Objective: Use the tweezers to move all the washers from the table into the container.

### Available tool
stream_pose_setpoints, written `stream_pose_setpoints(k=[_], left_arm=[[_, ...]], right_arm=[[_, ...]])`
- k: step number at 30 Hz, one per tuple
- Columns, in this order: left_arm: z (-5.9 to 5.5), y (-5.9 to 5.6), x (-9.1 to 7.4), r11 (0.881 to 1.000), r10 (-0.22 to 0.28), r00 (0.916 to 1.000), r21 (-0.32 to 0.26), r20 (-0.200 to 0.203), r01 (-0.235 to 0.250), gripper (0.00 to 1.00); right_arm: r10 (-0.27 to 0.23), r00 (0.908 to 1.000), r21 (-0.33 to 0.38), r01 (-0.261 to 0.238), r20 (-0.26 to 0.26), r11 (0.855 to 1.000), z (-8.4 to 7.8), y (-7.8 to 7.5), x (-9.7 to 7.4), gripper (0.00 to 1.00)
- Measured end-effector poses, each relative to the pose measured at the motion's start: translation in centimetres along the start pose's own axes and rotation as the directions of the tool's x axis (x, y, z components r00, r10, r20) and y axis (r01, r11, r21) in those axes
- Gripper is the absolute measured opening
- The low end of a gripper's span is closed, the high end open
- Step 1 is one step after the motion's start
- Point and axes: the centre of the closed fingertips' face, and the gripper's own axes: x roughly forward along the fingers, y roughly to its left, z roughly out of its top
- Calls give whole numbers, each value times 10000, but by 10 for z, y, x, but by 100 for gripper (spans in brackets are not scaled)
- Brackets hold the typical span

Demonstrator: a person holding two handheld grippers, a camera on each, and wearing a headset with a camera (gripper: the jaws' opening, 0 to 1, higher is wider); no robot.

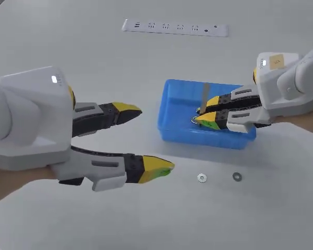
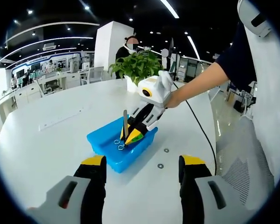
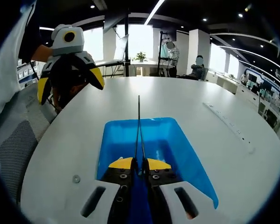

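A white table (image 1: 146,219) seen from above, with a power strip (image 1: 175,27) lying near its far edge. A blue container (image 1: 198,136) sits toward the middle of the table.

The right hand-held gripper (image 1: 207,117) hovers over the container. Its jaws are pressed together on a pair of thin metal tweezers (image 1: 205,94), which point toward the container's far wall. In the right gripper view the tweezers (image 3: 139,126) run straight ahead from the closed jaws, and nothing can be made out at their tips.

At least two washers (image 2: 117,143) lie inside the container. Two more washers (image 1: 202,178) (image 1: 237,177) lie apart on bare table, between the container and the near edge.

The left hand-held gripper (image 1: 143,139) is held above the table on the container's left side, with its jaws spread wide and nothing between them.

The task looks partly done, and the next step is probably to fetch one of the table washers. To do it well, the tweezers should come down tilted beside a washer. Easing the squeeze should let the tips part enough to straddle its rim. A firm squeeze should come before lifting, because a flat washer can slide away or flip out.
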Motion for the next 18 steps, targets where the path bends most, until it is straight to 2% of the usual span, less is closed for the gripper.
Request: stream_pose_setpoints(k=[4, 9, 12, 18], left_arm=[[13, 2, 8, 10000, -10, 9993, -2, 367, 10, 68], [22, 6, 23, 9998, -148, 9982, -87, 587, 153, 64], [37, 7, 38, 9987, -492, 9941, -54, 971, 500, 64], [52, 18, 69, 9949, -988, 9912, 282, 881, 967, 59]], right_arm=[[-29, 10000, 47, 29, 37, 10000, 0, -1, 0, 10], [-4, 10000, -38, 3, -29, 10000, -1, 0, -1, 10], [-6, 10000, -10, 6, -47, 10000, -1, 0, -2, 10], [-22, 10000, 12, 22, -54, 10000, -3, 1, -4, 10]])
